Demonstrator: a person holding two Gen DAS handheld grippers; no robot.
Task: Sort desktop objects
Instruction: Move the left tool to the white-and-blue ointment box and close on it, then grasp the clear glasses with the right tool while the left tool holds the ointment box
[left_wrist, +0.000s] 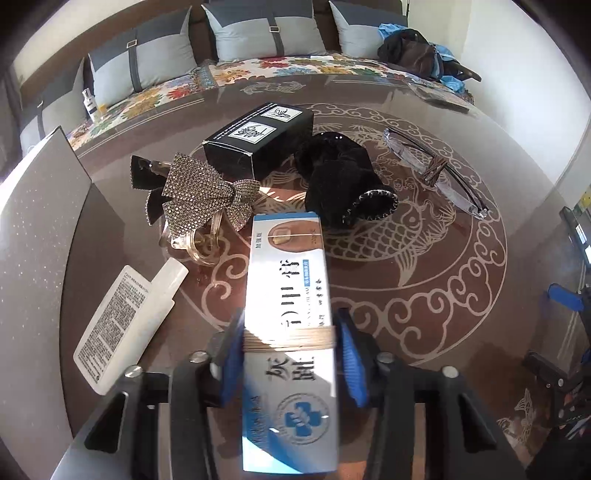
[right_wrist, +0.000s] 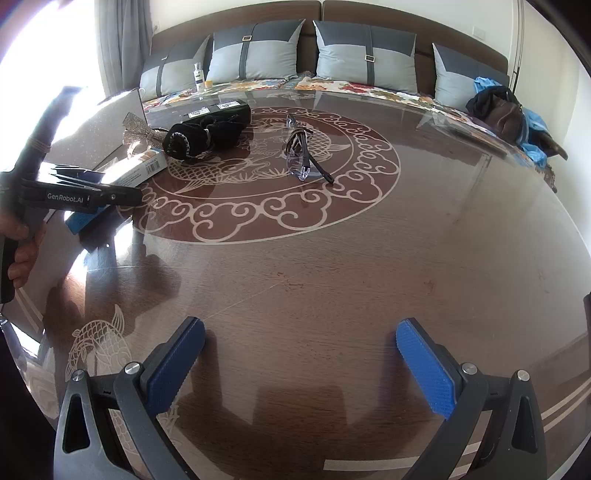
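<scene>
A long white and blue medicine box (left_wrist: 286, 266) lies lengthwise between the blue pads of my left gripper (left_wrist: 290, 332), which is shut on its near half just above the brown patterned table (left_wrist: 424, 295). The right wrist view shows this box (right_wrist: 142, 168) and my left gripper (right_wrist: 88, 218) at the table's left. Beyond the box lie a rhinestone bow hair clip (left_wrist: 199, 192), a black carton (left_wrist: 258, 140), a black velvet pouch (left_wrist: 340, 177) and clear glasses (left_wrist: 436, 170). A white tube (left_wrist: 129, 321) lies to the left. My right gripper (right_wrist: 301, 326) stands open over bare tabletop, holding nothing.
A grey speckled board or lid (left_wrist: 37, 221) stands at the table's left edge. Behind the table runs a sofa with grey cushions (right_wrist: 362, 51), a dark bag (right_wrist: 498, 107) and a small bottle (right_wrist: 199, 75). A hand (right_wrist: 22, 251) grips the left tool's handle.
</scene>
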